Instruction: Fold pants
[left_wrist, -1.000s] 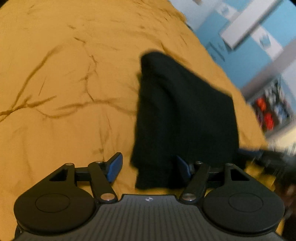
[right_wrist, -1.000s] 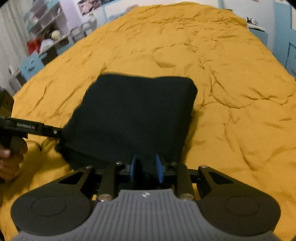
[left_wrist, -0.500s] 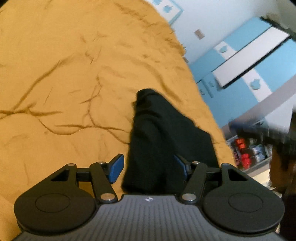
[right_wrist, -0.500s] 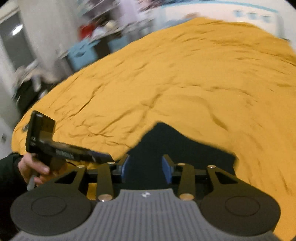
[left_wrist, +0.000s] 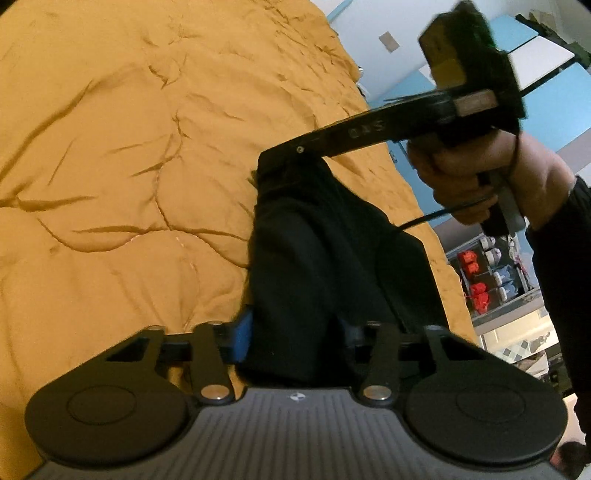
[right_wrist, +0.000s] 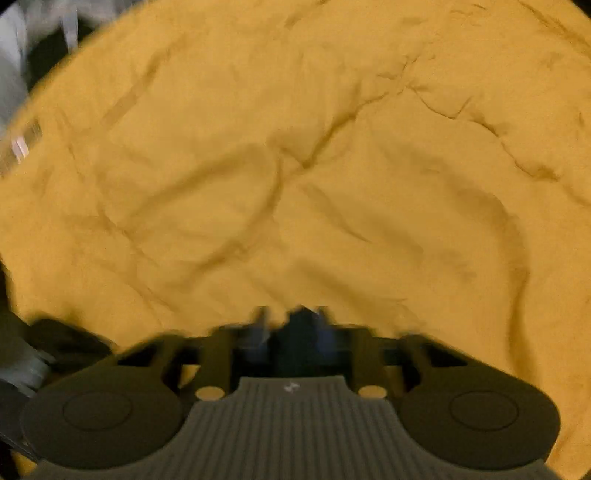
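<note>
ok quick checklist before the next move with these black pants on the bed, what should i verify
1. Right gripper shut on the black pants: ok, far corner pinched and lifted.
2. Left gripper has cloth between its fingers: ok, though they stand wide and whether they clamp is cannot tell.
3. Pants hang bunched between the grippers, not flat: not ok.
4. Orange bedspread ahead free of other items: ok, only wrinkles.
5. Right wrist view sharp enough to judge: not ok, blurred.

The right hand-held gripper (right_wrist: 293, 328) is smeared by motion blur; the dark pants (right_wrist: 300, 328) between its fingers are barely made out. The left hand-held gripper's (left_wrist: 293, 338) right pad is hidden behind cloth.
</note>
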